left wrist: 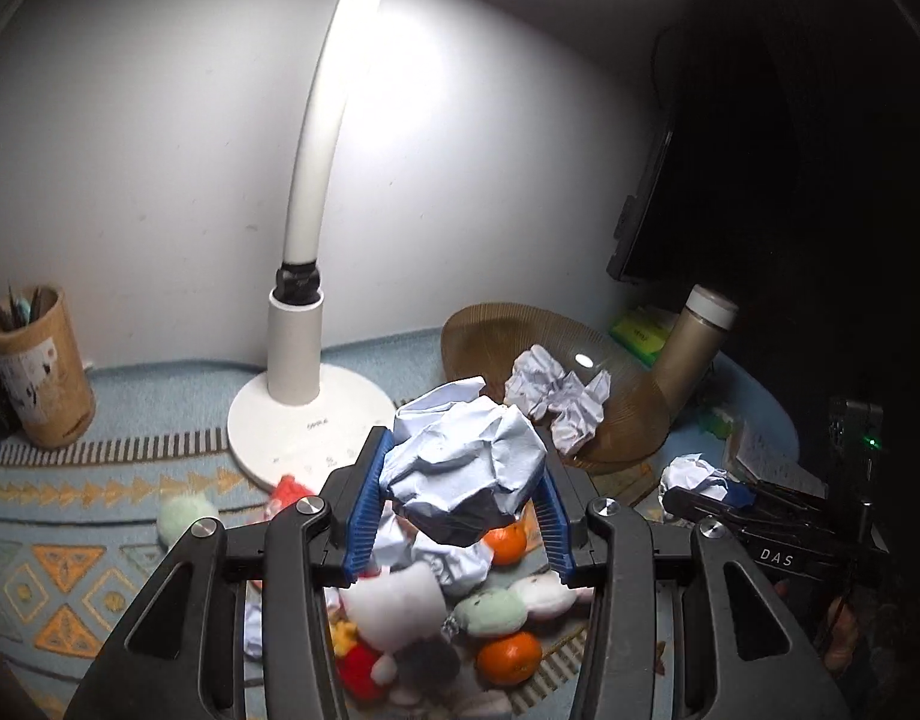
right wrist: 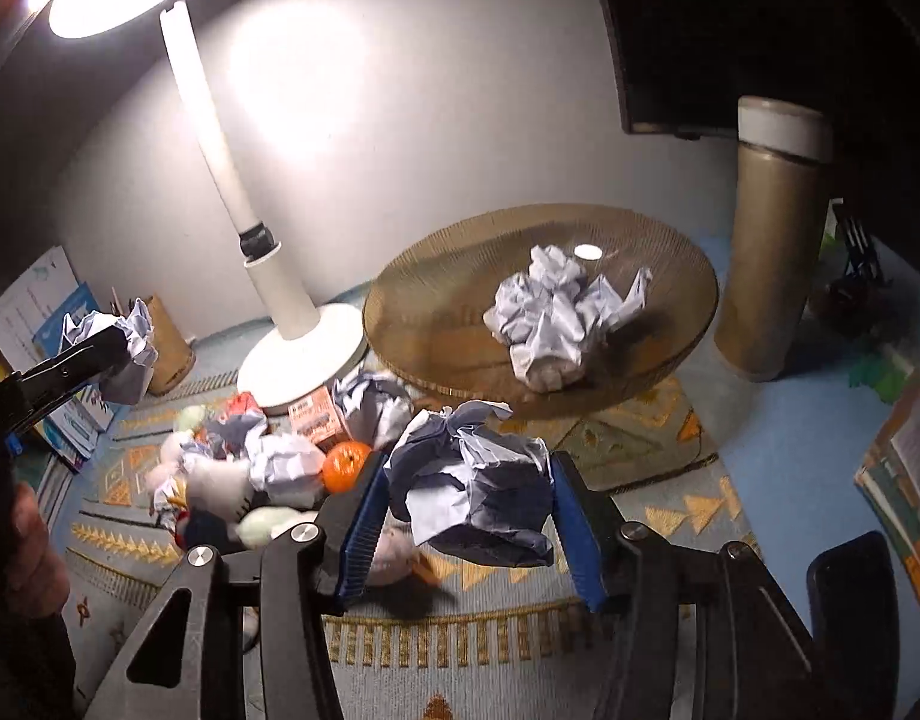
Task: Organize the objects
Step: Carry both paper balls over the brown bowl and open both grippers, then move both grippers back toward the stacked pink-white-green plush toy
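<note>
My left gripper (left wrist: 460,474) is shut on a crumpled paper ball (left wrist: 466,468) and holds it above a pile of plush toys (left wrist: 400,612), paper balls and two oranges (left wrist: 508,657). It also shows at the left of the right wrist view (right wrist: 115,354). My right gripper (right wrist: 469,492) is shut on another crumpled paper ball (right wrist: 478,480), held above the mat in front of the brown woven bowl (right wrist: 436,300). The bowl holds several crumpled papers (right wrist: 556,312). In the left wrist view the bowl (left wrist: 478,330) lies beyond the ball.
A white desk lamp (left wrist: 304,420) stands behind the pile. A tan thermos (right wrist: 772,240) stands right of the bowl. A pen holder (left wrist: 37,366) is at far left. An orange box (right wrist: 316,414) lies by the lamp base. Books (right wrist: 910,480) lie at right.
</note>
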Tool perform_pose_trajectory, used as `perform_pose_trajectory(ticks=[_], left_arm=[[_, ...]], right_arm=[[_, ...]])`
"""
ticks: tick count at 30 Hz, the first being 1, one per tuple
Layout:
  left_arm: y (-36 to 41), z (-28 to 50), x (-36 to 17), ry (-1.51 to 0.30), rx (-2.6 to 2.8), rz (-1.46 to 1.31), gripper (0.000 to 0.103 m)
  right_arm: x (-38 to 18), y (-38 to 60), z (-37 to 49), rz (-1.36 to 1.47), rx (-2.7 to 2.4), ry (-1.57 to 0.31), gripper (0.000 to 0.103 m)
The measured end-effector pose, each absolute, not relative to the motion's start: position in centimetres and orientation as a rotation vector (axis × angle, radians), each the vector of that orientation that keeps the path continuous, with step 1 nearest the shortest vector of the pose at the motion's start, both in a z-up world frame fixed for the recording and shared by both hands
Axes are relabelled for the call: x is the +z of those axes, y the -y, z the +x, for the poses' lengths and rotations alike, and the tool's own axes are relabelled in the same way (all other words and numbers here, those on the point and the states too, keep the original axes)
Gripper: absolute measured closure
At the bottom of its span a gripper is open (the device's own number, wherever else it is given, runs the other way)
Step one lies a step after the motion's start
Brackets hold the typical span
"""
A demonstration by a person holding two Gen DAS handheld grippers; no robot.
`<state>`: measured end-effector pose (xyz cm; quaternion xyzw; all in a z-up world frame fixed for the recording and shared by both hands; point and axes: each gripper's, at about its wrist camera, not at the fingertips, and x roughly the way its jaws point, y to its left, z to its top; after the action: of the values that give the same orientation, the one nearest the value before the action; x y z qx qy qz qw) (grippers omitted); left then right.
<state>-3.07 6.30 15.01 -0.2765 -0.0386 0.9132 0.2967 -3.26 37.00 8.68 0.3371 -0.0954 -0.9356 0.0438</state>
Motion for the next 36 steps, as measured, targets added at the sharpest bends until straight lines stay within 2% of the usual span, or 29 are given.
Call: perform_pose_trajectory(ticks=[5, 12, 13, 14, 15, 16, 17, 18, 20, 24, 29, 30, 33, 34, 36], left_arm=[[-12.1, -7.7, 18.2, 0.087, 2.392, -0.703, 0.061], [-19.5, -13.9, 13.6, 0.067, 2.394, -0.835, 0.059], [-20.1, -14.4, 12.8, 0.069, 2.39, -0.859, 0.057], [-20.5, -14.7, 12.1, 0.075, 2.386, -0.881, 0.053], [-20.8, -15.1, 11.5, 0.081, 2.372, -0.903, 0.041], [-21.1, -15.4, 11.0, 0.084, 2.36, -0.931, 0.02], [-21.1, -15.6, 10.6, 0.093, 2.357, -0.939, 0.013], [-21.0, -15.1, 10.4, 0.095, 2.357, -0.93, 0.01], [-20.8, -14.7, 10.4, 0.077, 2.353, -0.935, 0.01], [-18.3, -12.9, 11.9, 0.093, 2.35, -0.92, 0.01], [-12.4, -9.3, 15.7, 0.013, 2.425, -0.859, 0.01], [-10.6, -8.5, 16.5, 0.003, 2.446, -0.848, 0.01], [-4.8, -6.2, 18.7, -0.006, 2.51, -0.822, 0.009], [-2.8, -5.6, 19.3, -0.003, 2.532, -0.819, 0.001], [1.0, -4.3, 19.6, 0.025, 2.577, -0.817, 0.001]], right_arm=[[11.7, -40.3, -7.6, 1.021, -2.941, 0.401, 0.051], [9.4, -43.4, -13.1, 1.156, -2.943, 0.483, 0.05], [9.0, -43.6, -13.4, 1.17, -2.943, 0.49, 0.045], [8.6, -43.8, -13.7, 1.182, -2.942, 0.494, 0.042], [8.3, -44.0, -13.9, 1.19, -2.942, 0.496, 0.033], [8.0, -44.2, -14.1, 1.195, -2.94, 0.497, 0.031], [7.7, -44.4, -14.1, 1.194, -2.933, 0.508, 0.031], [7.6, -44.6, -14.0, 1.19, -2.924, 0.524, 0.031], [7.6, -44.7, -13.6, 1.191, -2.922, 0.539, 0.031], [8.5, -43.5, -11.9, 1.153, -2.887, 0.539, 0.031], [10.5, -38.9, -8.6, 1.083, -2.836, 0.469, 0.03], [10.6, -38.0, -7.9, 1.07, -2.82, 0.463, 0.029], [10.6, -34.9, -5.7, 1.048, -2.789, 0.418, 0.016], [10.3, -33.9, -5.1, 1.043, -2.789, 0.398, 0.014], [9.3, -31.9, -3.5, 1.03, -2.793, 0.343, 0.014]])
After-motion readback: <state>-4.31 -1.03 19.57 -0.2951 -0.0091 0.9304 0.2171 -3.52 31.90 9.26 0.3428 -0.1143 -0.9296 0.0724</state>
